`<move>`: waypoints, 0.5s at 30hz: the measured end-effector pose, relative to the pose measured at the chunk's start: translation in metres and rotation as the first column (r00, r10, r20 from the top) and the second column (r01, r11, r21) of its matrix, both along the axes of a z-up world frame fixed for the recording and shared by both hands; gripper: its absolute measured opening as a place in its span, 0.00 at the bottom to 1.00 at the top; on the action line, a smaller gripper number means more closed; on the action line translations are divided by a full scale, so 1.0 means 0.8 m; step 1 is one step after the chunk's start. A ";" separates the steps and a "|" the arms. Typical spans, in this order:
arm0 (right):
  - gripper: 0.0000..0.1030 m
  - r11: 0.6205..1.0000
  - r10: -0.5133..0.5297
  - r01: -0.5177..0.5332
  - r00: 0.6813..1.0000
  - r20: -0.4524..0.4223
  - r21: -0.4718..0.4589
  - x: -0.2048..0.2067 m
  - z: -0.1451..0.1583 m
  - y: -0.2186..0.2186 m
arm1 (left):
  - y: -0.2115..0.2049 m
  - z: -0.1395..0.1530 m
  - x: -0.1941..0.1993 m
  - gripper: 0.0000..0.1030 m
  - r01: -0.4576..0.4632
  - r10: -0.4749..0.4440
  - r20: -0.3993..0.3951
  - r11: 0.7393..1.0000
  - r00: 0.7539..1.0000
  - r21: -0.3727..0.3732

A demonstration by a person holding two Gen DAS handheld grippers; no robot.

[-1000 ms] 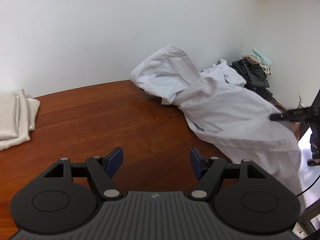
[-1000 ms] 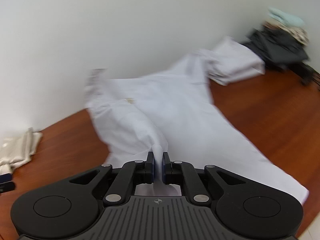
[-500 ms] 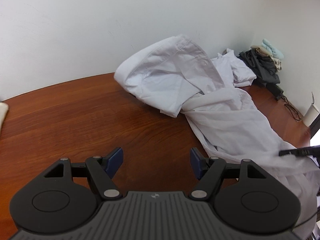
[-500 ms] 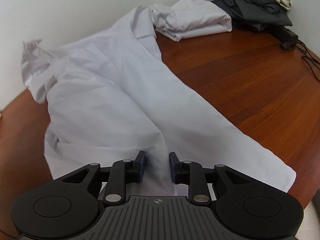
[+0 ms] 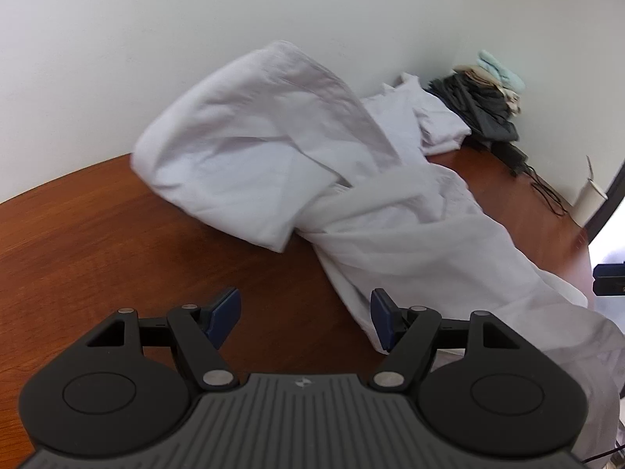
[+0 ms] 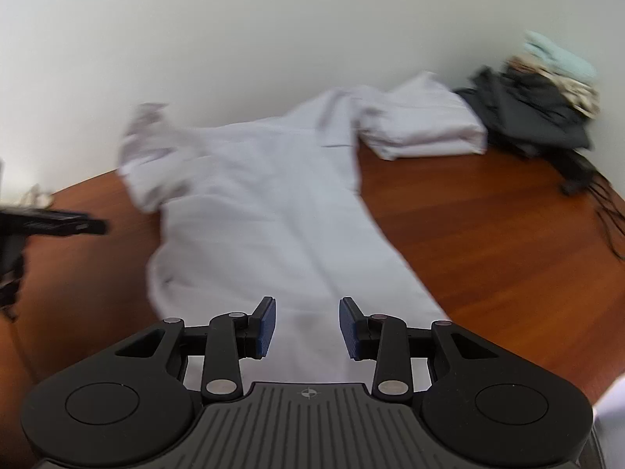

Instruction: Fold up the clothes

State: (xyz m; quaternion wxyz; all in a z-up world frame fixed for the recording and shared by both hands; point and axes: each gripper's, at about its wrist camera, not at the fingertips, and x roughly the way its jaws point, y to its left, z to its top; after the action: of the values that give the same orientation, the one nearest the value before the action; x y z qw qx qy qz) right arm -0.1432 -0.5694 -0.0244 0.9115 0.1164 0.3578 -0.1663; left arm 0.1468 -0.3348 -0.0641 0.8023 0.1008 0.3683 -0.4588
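A white garment [image 5: 351,195] lies stretched across the brown wooden table [image 5: 97,234], bunched up at its far end near the wall. In the right wrist view it [image 6: 273,215] runs from the wall down under the gripper. My left gripper [image 5: 304,318] is open and empty above bare table, just left of the garment's near edge. My right gripper [image 6: 307,326] is open and empty above the garment's near end. The left gripper's tip [image 6: 50,224] shows at the left edge of the right wrist view.
A folded white cloth [image 6: 422,129] lies by the wall. A pile of dark and pale clothes [image 6: 539,97] sits in the far right corner, with a black cable [image 6: 605,211] beside it. A white cup [image 5: 590,199] stands at the right table edge.
My right gripper has opened and let go of the garment, which now lies on the table. My left gripper has moved closer to the garment, still open.
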 end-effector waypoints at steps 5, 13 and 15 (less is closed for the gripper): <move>0.39 0.986 0.168 -0.169 0.985 -0.040 -0.009 0.038 -0.002 0.039 | -0.001 0.002 -0.012 0.75 0.024 -0.024 -0.005 1.000 1.000 0.005; 0.39 0.913 0.369 -0.396 0.906 -0.207 -0.102 0.136 -0.040 0.107 | 0.014 0.026 -0.027 0.75 0.019 -0.019 0.065 1.000 0.998 0.012; 0.38 0.892 0.395 -0.434 0.883 -0.252 -0.123 0.161 -0.053 0.118 | 0.020 0.029 -0.029 0.75 0.014 -0.016 0.086 1.000 0.996 0.024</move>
State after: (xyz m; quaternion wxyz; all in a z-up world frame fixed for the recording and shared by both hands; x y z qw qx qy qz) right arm -0.0141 -0.4748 -0.0670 0.8872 -0.0632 0.4569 -0.0095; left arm 0.1235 -0.3187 -0.0408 0.8128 0.1326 0.3380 -0.4556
